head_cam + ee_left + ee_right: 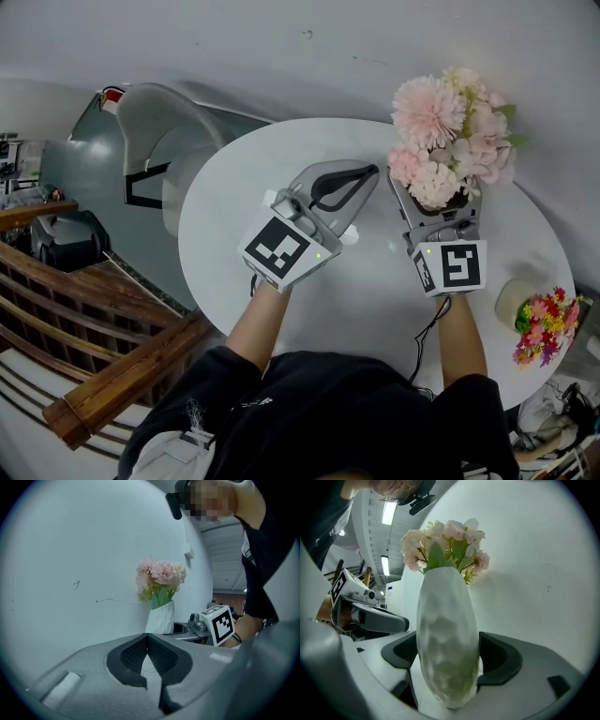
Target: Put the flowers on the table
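A bunch of pale pink flowers (450, 131) stands in a white faceted vase (447, 639) at the far right of the round white table (234, 187). My right gripper (436, 202) is shut on the vase, with a pad pressed against each of its sides. In the right gripper view the blooms (445, 541) rise above the jaws; whether the vase's base touches the tabletop is hidden. My left gripper (370, 171) hovers over the table's middle, shut and empty, its pads meeting at the tip (147, 637). From the left gripper view the vase (161, 618) stands ahead to the right.
A small pot of mixed bright flowers (544, 323) sits at the table's right edge. A grey moulded seat (159, 122) stands beyond the table on the left, and wooden rails (94, 309) run along the lower left. A pale wall rises just behind the table.
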Demonstrator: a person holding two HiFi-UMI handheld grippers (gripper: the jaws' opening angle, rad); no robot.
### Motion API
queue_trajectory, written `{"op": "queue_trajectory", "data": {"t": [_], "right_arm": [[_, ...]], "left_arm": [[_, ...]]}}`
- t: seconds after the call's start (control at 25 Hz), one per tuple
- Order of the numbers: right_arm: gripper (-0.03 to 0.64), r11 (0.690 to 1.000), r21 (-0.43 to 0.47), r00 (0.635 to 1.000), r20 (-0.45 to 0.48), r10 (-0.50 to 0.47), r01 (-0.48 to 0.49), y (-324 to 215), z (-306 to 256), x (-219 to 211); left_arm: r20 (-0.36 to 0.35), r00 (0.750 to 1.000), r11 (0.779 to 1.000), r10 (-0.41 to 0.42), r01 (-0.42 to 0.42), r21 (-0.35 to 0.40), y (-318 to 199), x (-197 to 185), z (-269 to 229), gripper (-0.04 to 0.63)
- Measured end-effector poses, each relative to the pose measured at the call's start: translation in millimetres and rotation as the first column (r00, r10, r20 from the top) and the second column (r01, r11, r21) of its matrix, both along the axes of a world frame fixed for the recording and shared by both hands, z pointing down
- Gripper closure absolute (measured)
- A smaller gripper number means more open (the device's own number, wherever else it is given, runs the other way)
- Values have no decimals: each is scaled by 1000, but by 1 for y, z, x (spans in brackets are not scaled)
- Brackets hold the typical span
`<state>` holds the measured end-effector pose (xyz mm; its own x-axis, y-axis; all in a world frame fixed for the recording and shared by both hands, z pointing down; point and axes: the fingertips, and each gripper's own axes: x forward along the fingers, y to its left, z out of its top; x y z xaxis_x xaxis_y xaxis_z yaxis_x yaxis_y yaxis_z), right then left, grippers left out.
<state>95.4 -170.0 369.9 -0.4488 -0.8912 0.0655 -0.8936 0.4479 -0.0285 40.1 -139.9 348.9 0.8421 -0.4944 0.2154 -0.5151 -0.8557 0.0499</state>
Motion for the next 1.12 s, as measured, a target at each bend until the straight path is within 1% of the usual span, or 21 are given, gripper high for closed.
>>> {"op": "queue_trajectory", "data": {"t": [0.12,0.4,0.64,0.88,1.12], "right_arm": [[227,1000,5,1000,-4,-3,3,2,-2,0],[207,1000,15,1000,-10,14,-13,4,-8,4],[204,999,31,1000,-7,22,-22,9,-16,9],[204,999,46,1000,-4,29,-28,16,-25,11],[204,998,61,999,3,34,-34,24,-35,13]], "left_arm": [[-26,1000,1000,-11,11,-11,1,1,-3,598],[5,1000,1000,10,-10,23,5,1,-9,598],[-18,1000,1000,-2,2,23,8,1,-16,598],[-5,1000,999,7,-7,49,13,1,-24,598],[-9,1000,998,4,-4,64,20,1,-32,598]]}}
